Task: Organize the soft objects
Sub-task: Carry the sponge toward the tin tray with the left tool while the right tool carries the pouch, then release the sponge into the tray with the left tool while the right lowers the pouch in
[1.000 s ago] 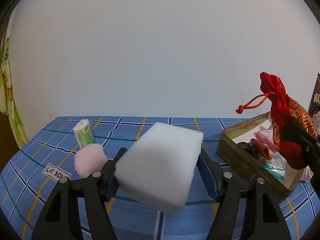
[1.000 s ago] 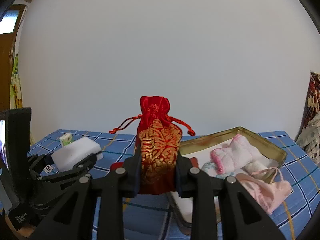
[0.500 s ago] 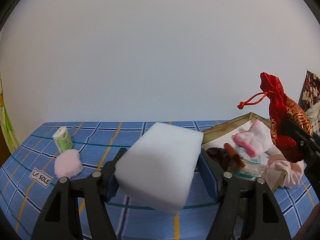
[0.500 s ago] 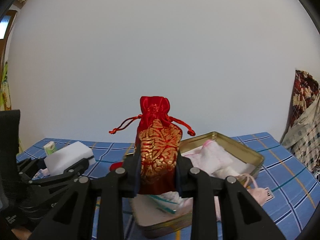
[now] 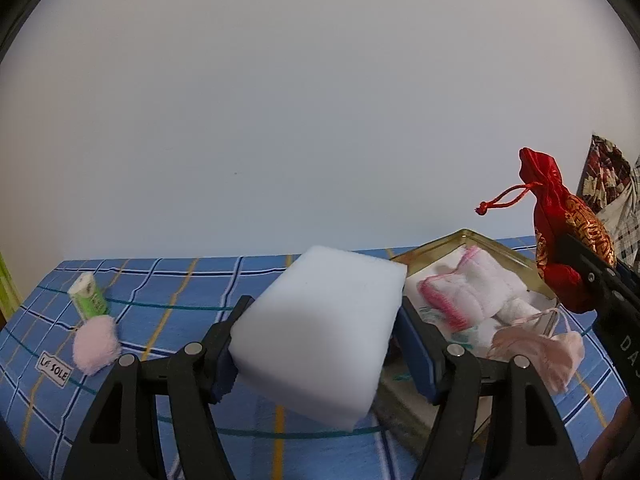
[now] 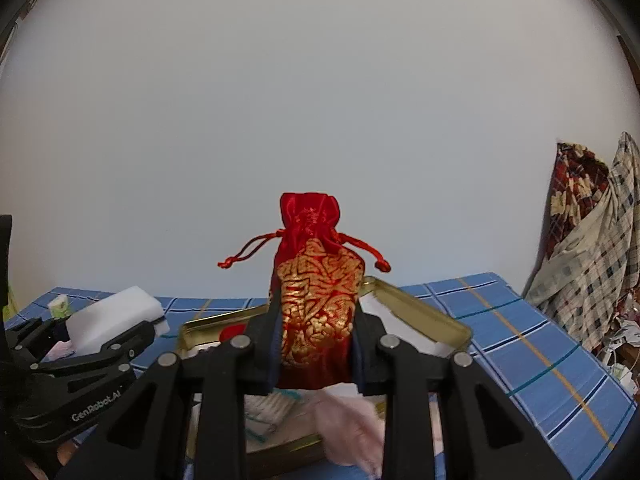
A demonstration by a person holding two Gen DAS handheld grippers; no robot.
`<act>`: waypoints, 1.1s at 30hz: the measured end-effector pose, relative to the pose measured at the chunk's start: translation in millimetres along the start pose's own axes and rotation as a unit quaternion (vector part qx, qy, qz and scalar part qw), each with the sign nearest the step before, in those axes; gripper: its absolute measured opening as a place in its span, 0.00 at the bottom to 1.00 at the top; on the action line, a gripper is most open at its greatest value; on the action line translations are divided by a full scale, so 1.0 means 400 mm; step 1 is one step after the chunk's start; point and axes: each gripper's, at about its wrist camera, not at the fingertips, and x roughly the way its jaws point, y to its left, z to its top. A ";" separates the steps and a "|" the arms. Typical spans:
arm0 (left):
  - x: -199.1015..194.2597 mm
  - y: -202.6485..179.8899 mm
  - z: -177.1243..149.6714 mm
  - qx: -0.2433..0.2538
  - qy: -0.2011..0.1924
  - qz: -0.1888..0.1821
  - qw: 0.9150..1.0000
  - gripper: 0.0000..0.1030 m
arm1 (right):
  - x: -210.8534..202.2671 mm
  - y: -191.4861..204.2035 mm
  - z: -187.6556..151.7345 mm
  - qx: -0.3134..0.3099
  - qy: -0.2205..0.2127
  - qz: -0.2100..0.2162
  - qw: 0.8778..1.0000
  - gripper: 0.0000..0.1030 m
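Observation:
My left gripper (image 5: pixel 320 332) is shut on a white foam sponge block (image 5: pixel 320 328), held above the blue checked cloth just left of a gold tin box (image 5: pixel 464 236). A red and gold drawstring pouch (image 6: pixel 316 304) stands upright between the pads of my right gripper (image 6: pixel 316 336), which is shut on it over the tin (image 6: pixel 420 316). The pouch (image 5: pixel 568 240) also shows at the right of the left wrist view. Inside the tin lie a white cloth with pink trim (image 5: pixel 472 292) and a pink fabric piece (image 5: pixel 540 348) that hangs over its rim. A pink puff (image 5: pixel 96 344) rests on the cloth at the left.
A small green and white packet (image 5: pixel 88 296) stands behind the puff, and a white label (image 5: pixel 54 368) lies in front of it. Patterned and checked fabrics (image 6: pixel 592 248) are piled at the right past the table's edge. A plain white wall runs behind the table.
Both grippers have carried their loads to the right. The tin has come nearer and now sits under the pouch and beside the sponge. The puff and packet have slid to the left.

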 end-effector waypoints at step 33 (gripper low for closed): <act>0.174 -0.178 0.038 0.011 0.056 -0.024 0.998 0.69 | 0.280 -0.138 -0.016 -0.006 0.090 -0.044 0.995 0.27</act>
